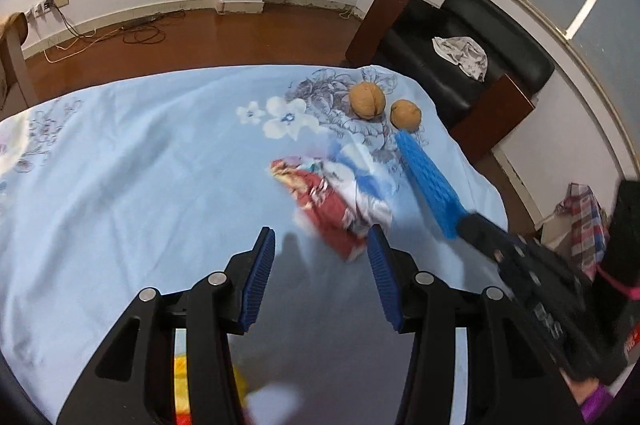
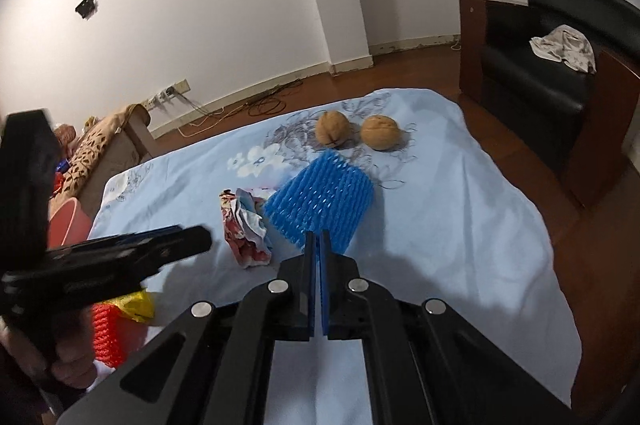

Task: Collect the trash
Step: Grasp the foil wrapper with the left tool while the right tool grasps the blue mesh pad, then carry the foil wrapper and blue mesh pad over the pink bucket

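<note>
Two grippers over the worktop, which is covered by a light blue floral cloth; right gripper has its fingers pressed together, pinching the near edge of the blue foam net, which sticks out ahead of the fingertips toward the walnuts; whether the net is lifted or still lying on the cloth, can't tell; left gripper has fingers spread, nothing between them; its right fingertip sits just at the near edge of the crumpled wrapper, contact unclear due to blur; wrapper is red, white and blue, lying on the cloth just left of the foam net; two walnuts sit side by side beyond the net near the far edge of the worktop, apart from it; red foam net and a yellow scrap lie at the near left edge in the right wrist view, beneath the left gripper's body; pink bin stands off the left side; black armchair with a rag on its seat stands at far right.
</note>
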Motion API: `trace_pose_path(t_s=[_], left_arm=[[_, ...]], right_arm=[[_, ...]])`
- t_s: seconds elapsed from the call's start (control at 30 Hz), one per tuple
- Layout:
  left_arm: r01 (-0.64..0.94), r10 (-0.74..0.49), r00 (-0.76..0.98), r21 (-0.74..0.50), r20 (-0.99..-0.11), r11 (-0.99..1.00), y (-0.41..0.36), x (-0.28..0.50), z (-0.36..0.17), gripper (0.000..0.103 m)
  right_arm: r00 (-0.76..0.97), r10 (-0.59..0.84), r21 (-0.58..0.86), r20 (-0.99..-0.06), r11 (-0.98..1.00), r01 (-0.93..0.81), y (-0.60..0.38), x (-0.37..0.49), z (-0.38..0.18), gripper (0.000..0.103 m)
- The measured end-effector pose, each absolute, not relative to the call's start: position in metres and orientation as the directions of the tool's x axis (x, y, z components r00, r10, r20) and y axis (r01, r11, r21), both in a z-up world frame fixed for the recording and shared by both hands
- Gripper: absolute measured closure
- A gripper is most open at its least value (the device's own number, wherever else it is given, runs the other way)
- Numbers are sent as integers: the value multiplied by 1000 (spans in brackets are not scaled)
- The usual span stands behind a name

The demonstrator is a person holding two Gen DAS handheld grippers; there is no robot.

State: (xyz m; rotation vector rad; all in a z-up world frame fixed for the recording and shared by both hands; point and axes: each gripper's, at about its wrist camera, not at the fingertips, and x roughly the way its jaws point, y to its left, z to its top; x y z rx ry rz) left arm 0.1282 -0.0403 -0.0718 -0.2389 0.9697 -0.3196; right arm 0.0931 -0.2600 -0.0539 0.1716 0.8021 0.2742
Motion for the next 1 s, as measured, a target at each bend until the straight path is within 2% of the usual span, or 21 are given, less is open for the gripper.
trace_pose_path(t_s=[0.13, 0.2, 0.27, 0.3, 0.63, 1.0], left_arm=[[129, -329, 522, -309, -787, 942, -51, 139, -81, 55], [125, -324, 520, -305, -791, 944, -56, 140, -84, 63], [126, -321, 519, -300, -792, 945, -61, 141, -86, 81], [126, -318, 520, -297, -793, 946, -63, 141, -86, 86], [72, -300, 561, -315, -772, 946, -45, 117, -70, 90], [80, -210, 668, -212, -714, 974, -23, 61, -28, 90]], right_arm=[[667, 309, 277, -678, 948, -157, -270, 86, -52, 102], [667, 308, 285, -678, 947, -148, -273, 84, -52, 102], [665, 308, 290, -681, 946, -141, -276, 83, -54, 102], [664, 308, 293, -681, 946, -139, -277, 83, -55, 102], [674, 337, 313, -657, 936, -163, -273, 72, -45, 102], [681, 416, 307, -603, 909, -283, -237, 54, -16, 102]])
